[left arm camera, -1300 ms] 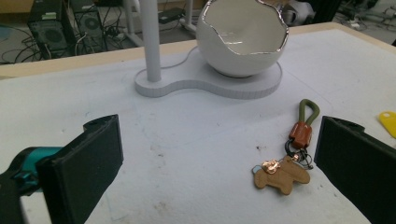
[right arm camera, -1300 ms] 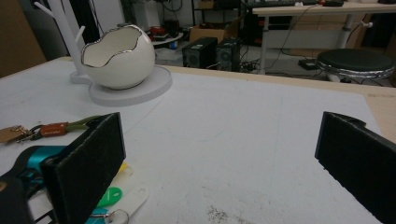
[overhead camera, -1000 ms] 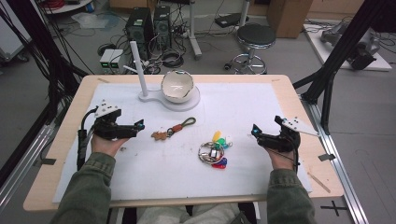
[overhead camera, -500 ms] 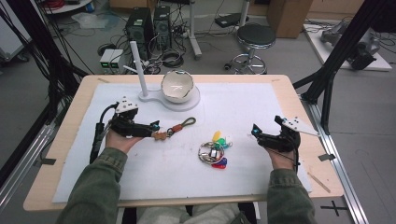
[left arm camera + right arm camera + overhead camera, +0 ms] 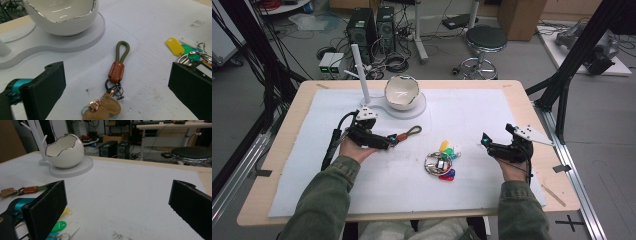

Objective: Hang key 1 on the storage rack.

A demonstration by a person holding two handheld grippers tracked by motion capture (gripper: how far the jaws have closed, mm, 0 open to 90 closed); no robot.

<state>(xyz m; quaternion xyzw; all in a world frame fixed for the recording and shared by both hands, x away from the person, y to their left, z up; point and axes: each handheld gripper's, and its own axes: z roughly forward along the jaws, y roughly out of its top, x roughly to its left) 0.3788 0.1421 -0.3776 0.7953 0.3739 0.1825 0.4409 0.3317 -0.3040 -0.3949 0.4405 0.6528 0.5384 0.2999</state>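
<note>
Your left tongs [image 5: 115, 100] stand wide apart straddling the leather key strap [image 5: 117, 72], lined up to clamp it; your right tongs [image 5: 120, 205] wait apart, holding nothing.

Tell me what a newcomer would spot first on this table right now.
Probably the white eggshell bowl on its stand at the far middle of the table, beside a white post. Next, the left gripper, jaws open around the strap keychain with its tan charm, which lies flat on the mat. The colourful key bunch sits mid-table, with the right gripper open and apart from it.
</note>
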